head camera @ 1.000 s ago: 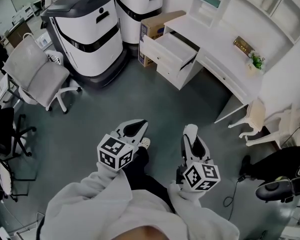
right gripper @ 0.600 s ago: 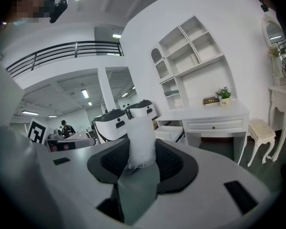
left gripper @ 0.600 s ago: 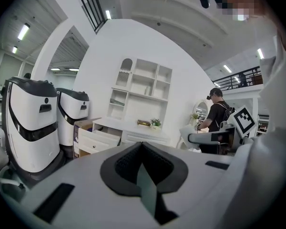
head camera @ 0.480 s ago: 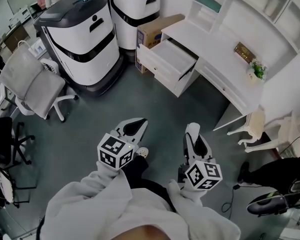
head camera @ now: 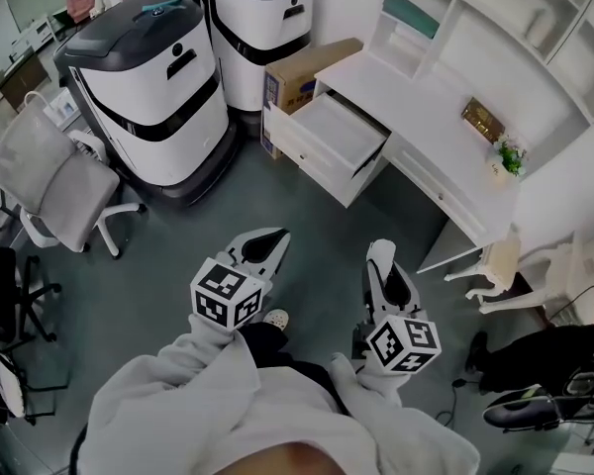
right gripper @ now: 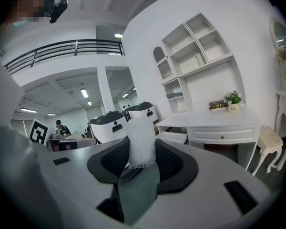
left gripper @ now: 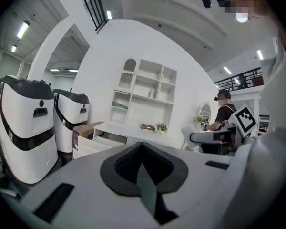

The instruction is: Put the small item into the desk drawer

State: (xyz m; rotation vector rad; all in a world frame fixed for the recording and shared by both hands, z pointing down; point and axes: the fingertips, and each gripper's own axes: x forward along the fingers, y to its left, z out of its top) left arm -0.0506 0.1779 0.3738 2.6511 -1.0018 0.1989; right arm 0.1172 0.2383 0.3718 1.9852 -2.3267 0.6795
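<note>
- The right gripper [right gripper: 142,165] has its dark pads closed on a small white item [right gripper: 141,140], which stands upright between them.
- Beyond it, a white bench [right gripper: 214,120] stands against the wall with one drawer [right gripper: 172,137] pulled out.
- A potted plant [right gripper: 233,99] sits on the bench, under a white shelf unit [right gripper: 195,56].
- Two white-and-black machines [right gripper: 109,125] stand left of the bench.

All three views toward desk [head camera: 426,117]

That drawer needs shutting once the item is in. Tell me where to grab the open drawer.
Grip the drawer by its front panel's top edge, from the floor side in front: pulled out of the desk, that rim stands free. No knob can be made out.
</note>
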